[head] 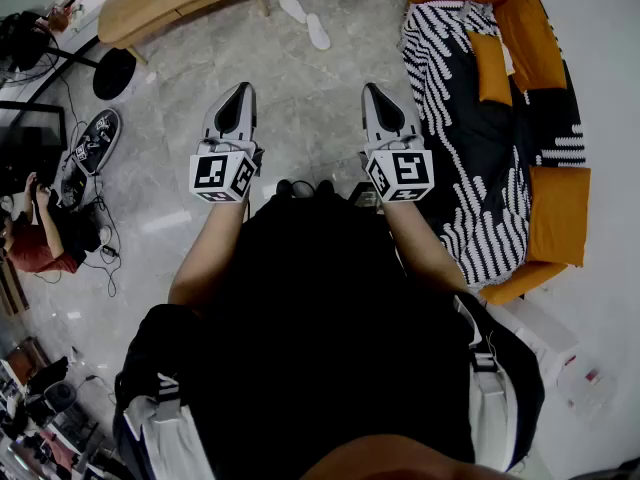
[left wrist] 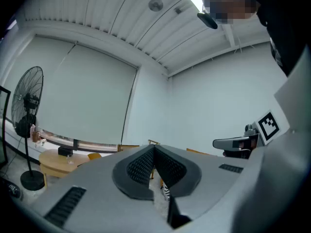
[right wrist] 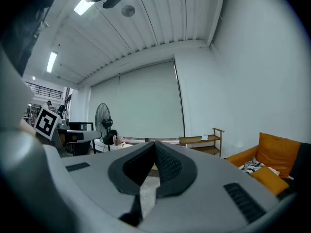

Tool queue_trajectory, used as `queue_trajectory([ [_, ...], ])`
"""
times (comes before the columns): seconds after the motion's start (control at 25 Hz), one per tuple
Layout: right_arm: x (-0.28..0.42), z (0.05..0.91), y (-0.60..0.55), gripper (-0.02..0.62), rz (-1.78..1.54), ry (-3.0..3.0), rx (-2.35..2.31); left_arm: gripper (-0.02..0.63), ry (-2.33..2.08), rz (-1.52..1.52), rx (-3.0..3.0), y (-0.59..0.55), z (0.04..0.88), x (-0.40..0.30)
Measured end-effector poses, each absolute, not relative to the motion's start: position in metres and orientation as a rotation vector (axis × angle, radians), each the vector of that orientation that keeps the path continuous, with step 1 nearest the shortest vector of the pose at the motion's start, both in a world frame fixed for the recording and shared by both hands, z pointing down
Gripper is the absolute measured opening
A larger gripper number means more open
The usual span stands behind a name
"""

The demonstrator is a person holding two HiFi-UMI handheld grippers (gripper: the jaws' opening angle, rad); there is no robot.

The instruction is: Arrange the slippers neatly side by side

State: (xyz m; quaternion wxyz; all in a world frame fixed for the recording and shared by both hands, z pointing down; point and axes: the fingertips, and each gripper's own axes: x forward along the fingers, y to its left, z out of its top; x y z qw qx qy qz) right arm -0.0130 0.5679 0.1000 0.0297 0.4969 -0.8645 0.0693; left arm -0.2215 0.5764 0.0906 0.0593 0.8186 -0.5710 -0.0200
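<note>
Slippers [head: 318, 32], a white pair, lie on the floor [head: 300, 118] well ahead of the person, near a table [head: 170, 3] leg, one set a little further off than the other and not quite parallel. Left tongs [head: 243, 90] and right tongs [head: 373, 90] are held out level, well apart from the pair, each pressed together with nothing between its jaws. I'd say the main risk is going down with the jaws shut, since a closed tip would only shove a slipper across the smooth stone instead of picking it up. The slippers look thin and flat, so a pinch at the edge could slip off, or twist one askew as it is set down. The table leg close by could catch a tong on the reach, and the sofa [head: 500, 138] on the right narrows the way forward.
</note>
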Motion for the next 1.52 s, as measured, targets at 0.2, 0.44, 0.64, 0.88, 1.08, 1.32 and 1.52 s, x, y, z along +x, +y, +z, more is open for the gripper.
queue_trajectory([
  [0.2, -0.003, 0.095, 0.564, 0.032, 0.221, -2.696, 1.53, 0.014, -1.725, -0.083, 2.482, 0.572, 0.085, -0.216],
  [0.44, 0.024, 0.111, 0.562, 0.032, 0.348, -2.771, 1.459, 0.014, -1.644, -0.187, 2.523, 0.576, 0.079, -0.188],
  [0.64, 0.046, 0.109, 0.566, 0.032, 0.345, -2.851, 1.417, 0.015, -1.646, -0.185, 2.502, 0.583, 0.085, -0.173],
  [0.88, 0.048, 0.126, 0.572, 0.032, 0.382, -2.808, 1.355, 0.015, -1.582, -0.182, 2.515, 0.588, 0.091, -0.164],
  [1.08, 0.043, 0.147, 0.573, 0.032, 0.434, -2.772, 1.315, 0.014, -1.626, -0.192, 2.49, 0.584, 0.094, -0.179],
  [1.32, 0.041, 0.162, 0.558, 0.032, 0.44, -2.746, 1.275, 0.014, -1.636, -0.219, 2.408, 0.56, 0.118, -0.192],
  [1.52, 0.038, 0.167, 0.519, 0.032, 0.451, -2.72, 1.272, 0.015, -1.615, -0.22, 2.404, 0.522, 0.126, -0.194],
])
